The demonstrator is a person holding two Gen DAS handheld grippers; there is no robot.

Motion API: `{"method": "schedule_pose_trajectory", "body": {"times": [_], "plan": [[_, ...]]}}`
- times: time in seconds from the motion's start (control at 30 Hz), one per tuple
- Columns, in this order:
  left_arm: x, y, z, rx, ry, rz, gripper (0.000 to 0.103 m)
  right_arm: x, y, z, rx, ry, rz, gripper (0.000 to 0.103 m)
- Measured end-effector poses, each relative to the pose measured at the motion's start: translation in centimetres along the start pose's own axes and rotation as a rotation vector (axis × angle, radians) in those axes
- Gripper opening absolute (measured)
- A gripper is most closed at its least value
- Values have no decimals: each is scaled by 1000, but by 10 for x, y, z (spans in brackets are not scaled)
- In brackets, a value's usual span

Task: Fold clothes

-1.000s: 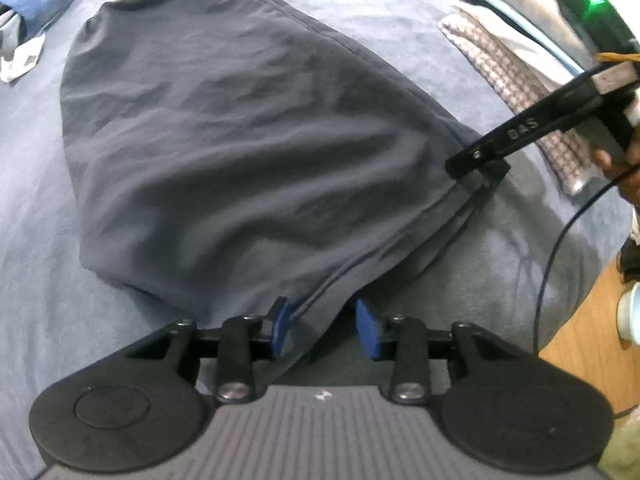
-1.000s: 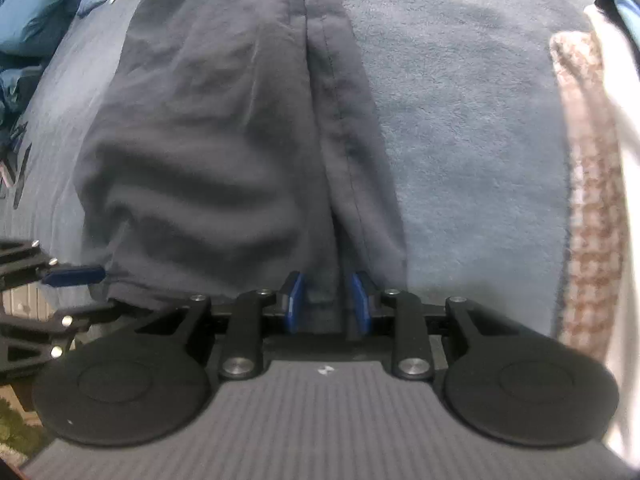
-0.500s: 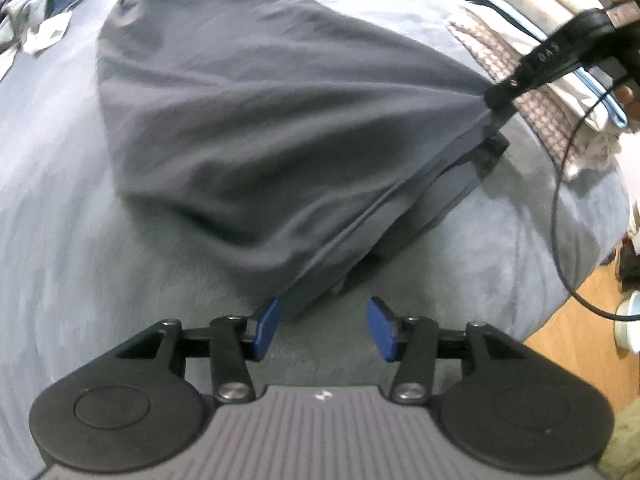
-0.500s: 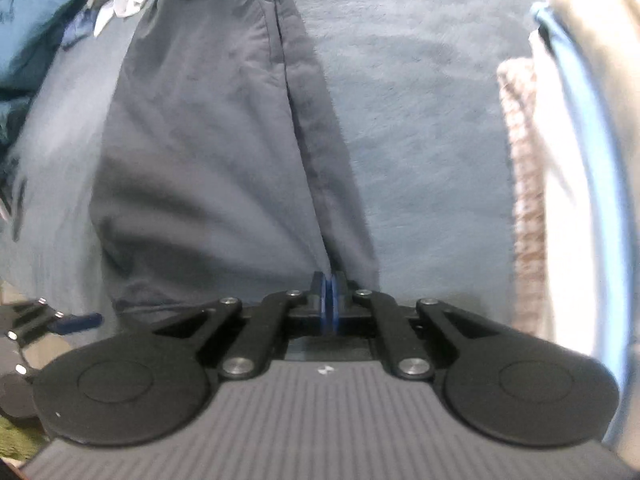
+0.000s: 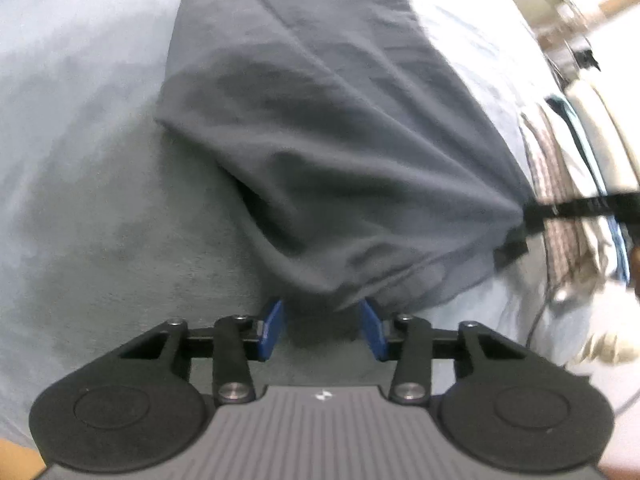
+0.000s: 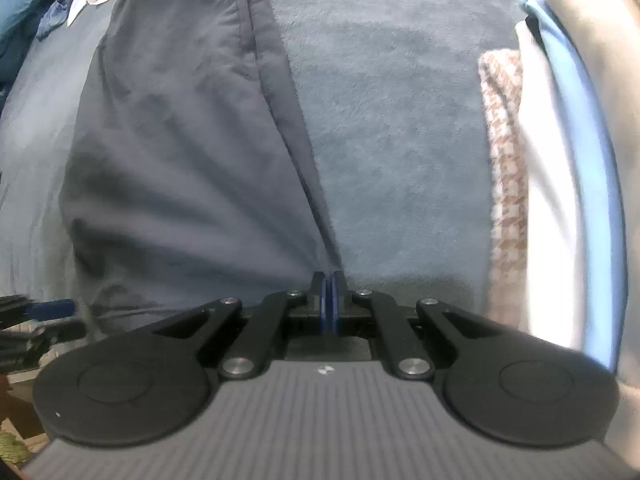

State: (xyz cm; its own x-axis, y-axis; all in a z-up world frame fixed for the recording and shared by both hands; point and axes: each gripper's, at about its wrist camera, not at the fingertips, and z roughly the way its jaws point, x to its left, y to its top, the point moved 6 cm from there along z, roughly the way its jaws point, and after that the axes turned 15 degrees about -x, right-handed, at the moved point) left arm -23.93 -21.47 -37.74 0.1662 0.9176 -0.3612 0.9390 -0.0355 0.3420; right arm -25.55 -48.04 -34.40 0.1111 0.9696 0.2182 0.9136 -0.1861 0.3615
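The right gripper [image 6: 328, 280] has snapped together since a second ago and now pinches the dark pants' [image 6: 180, 152] corner on the blue blanket [image 6: 392, 120]. The left gripper [image 5: 322, 326], just narrowing, stands spread around their edge, beside the folded pile [image 6: 560, 160].

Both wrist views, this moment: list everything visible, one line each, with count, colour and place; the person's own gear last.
dark garment: one, charcoal grey, spread on the bed, one corner lifted.
bed cover: one, blue-grey fleece, under everything.
folded stack: one pile, cream, light blue and brown-check layers, right edge of the right wrist view.
loose clothes: a heap, blue and white, far top left; count unclear.
wooden floor: tan, bottom left corner of the left wrist view.
left hand-held gripper: one, black with blue pads, open, jaws just closing around the garment's near edge, not pressing.
right hand-held gripper: one, black with blue pads, shut on the garment's corner.
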Motion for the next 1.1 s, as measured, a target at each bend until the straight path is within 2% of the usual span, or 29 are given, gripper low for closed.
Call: {"method": "schedule_pose_trajectory", "body": {"times": [0.13, 0.47, 0.63, 0.73, 0.83, 1.03, 1.1], "plan": [[15, 5, 9, 12, 11, -125, 40, 8, 4, -8, 3, 39, 33, 1], [64, 5, -18, 27, -137, -427, 49, 54, 59, -78, -110, 403, 312, 1], [66, 5, -21, 19, -182, -454, 51, 68, 80, -98, -154, 487, 385, 1], [63, 3, -18, 24, -211, -482, 51, 71, 88, -103, -171, 507, 414, 1], [64, 2, -11, 20, -232, -492, 51, 71, 92, -106, -185, 488, 407, 1], [55, 0, 9, 24, -206, -425, 51, 60, 77, -91, -168, 407, 416, 2], [53, -2, 16, 27, -197, -417, 45, 58, 71, -87, -162, 387, 421, 2]]}}
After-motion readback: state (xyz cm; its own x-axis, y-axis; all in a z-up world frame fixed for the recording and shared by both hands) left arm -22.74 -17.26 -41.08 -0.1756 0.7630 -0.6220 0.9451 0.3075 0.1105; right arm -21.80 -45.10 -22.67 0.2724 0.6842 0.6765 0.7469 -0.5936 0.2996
